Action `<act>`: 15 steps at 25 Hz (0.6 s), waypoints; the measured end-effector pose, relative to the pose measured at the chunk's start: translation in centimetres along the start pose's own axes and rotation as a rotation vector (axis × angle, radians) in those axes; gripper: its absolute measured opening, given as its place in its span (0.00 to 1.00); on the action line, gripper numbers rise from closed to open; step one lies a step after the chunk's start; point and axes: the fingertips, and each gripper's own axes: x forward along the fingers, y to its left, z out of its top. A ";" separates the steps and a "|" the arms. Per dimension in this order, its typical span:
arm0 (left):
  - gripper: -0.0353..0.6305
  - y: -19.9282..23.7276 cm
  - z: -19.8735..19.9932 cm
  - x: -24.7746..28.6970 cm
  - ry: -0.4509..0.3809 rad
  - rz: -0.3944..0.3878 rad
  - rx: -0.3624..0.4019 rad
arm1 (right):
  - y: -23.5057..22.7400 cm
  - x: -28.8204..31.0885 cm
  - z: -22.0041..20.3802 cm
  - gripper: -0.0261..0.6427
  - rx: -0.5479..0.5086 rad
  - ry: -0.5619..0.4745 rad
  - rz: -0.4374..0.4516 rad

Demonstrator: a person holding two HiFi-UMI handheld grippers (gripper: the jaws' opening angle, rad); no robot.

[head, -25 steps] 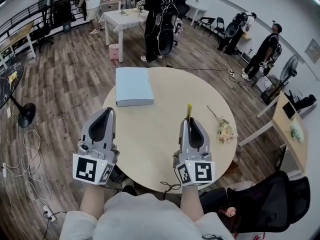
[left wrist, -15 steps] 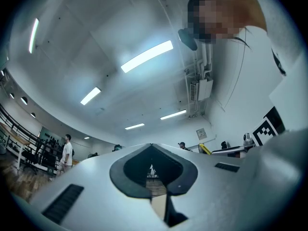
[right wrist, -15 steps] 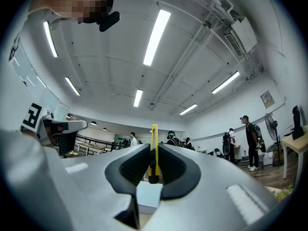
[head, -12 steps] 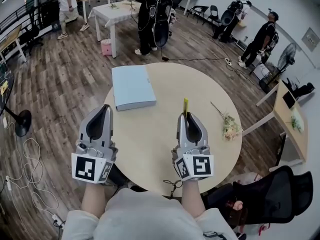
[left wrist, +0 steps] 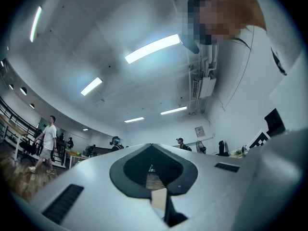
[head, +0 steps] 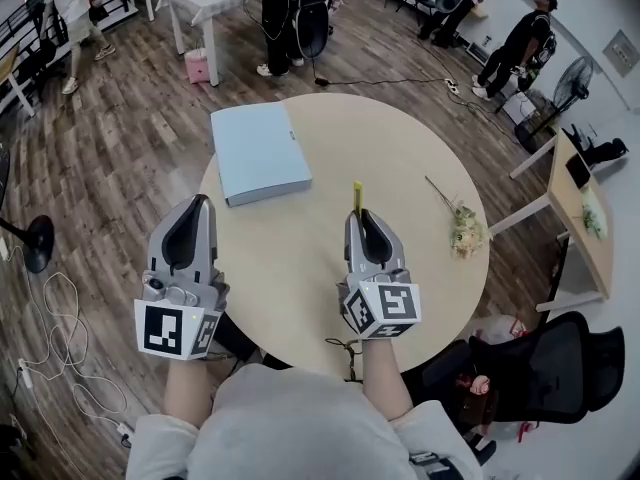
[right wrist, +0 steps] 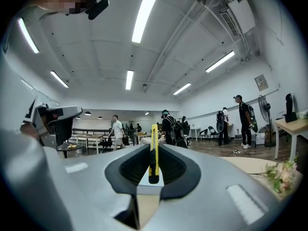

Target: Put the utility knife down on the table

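A yellow utility knife [head: 357, 197] sticks out forward from my right gripper [head: 360, 215], whose jaws are shut on it above the round beige table [head: 400, 168]. In the right gripper view the utility knife [right wrist: 153, 150] stands as a thin yellow-and-black strip clamped between the two jaws, with my right gripper [right wrist: 153, 148] pointing level across the room. My left gripper [head: 197, 206] hovers over the table's left edge with its jaws together and nothing in them. The left gripper [left wrist: 151, 148] view shows only its closed jaws and the ceiling.
A pale blue closed folder [head: 257, 151] lies at the table's far left. A small bunch of dried flowers [head: 462, 230] rests near the right edge. People stand beyond the table, and a black office chair [head: 545, 368] sits at the near right. Cables trail on the wooden floor at left.
The head view has tipped further down, so table and grippers sit higher in the picture. Both grippers keep their places relative to each other, the knife still held.
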 end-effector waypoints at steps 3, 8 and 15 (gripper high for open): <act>0.06 0.6 -1.0 0.7 0.016 -0.002 -0.013 | -0.4 1.3 -2.1 0.13 0.017 0.053 -0.009; 0.06 1.5 -2.8 1.3 0.043 0.004 -0.034 | -0.6 2.8 -5.7 0.13 0.046 0.145 -0.010; 0.06 3.2 -4.8 1.6 0.080 0.023 -0.051 | -0.6 4.5 -10.4 0.13 0.083 0.263 -0.010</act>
